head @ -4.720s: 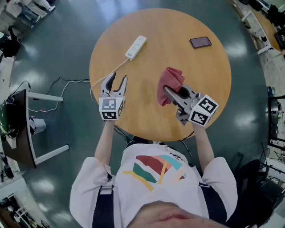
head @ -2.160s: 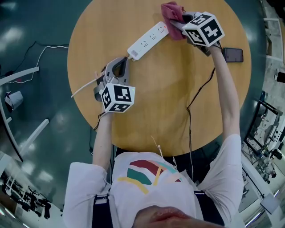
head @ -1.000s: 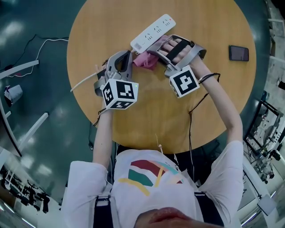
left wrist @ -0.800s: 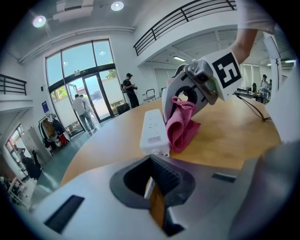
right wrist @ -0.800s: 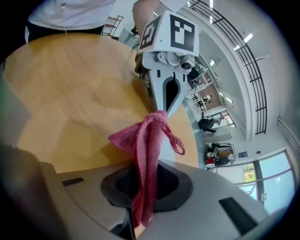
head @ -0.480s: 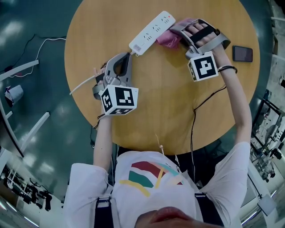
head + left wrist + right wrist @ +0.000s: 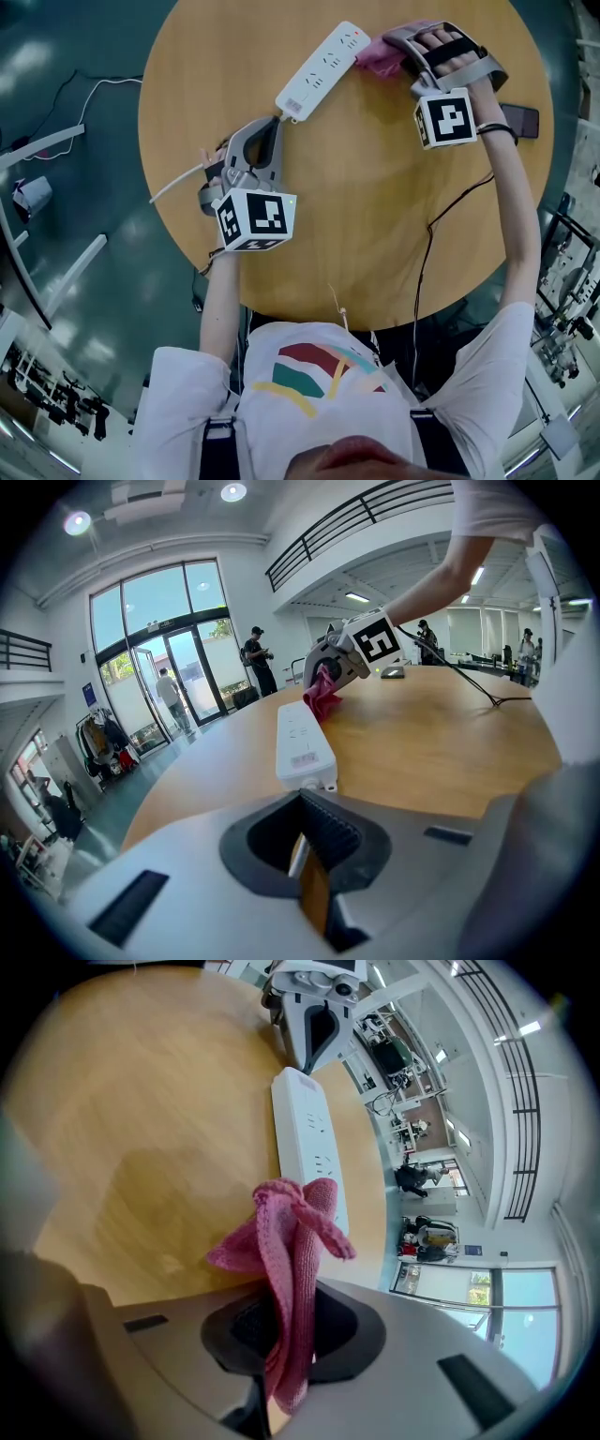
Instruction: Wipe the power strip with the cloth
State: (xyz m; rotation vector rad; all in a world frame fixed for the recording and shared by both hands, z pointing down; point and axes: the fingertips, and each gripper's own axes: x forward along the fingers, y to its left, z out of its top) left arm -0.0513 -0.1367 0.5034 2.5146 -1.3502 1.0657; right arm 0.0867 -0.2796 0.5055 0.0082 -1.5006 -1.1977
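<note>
On the round wooden table (image 7: 375,225), the long white power strip (image 7: 322,70) lay flat and slantwise, near the far edge. The right gripper (image 7: 397,41) had its jaws closed tight on a bunched pink knitted cloth (image 7: 379,58). The free folds stuck out past the jaw tips and rested against the strip's far end, on its right side. The left gripper (image 7: 270,131) sat at the strip's near end, its tips drawn together just short of where the white cable (image 7: 178,183) left the housing. A pale strand showed in the hollow behind the tips, so it appeared to be holding that cable, though the left gripper view was too tight to be sure. The cable trailed off the table's left edge. A dark phone (image 7: 527,120) lay flat by the right forearm, well apart from the strip.
</note>
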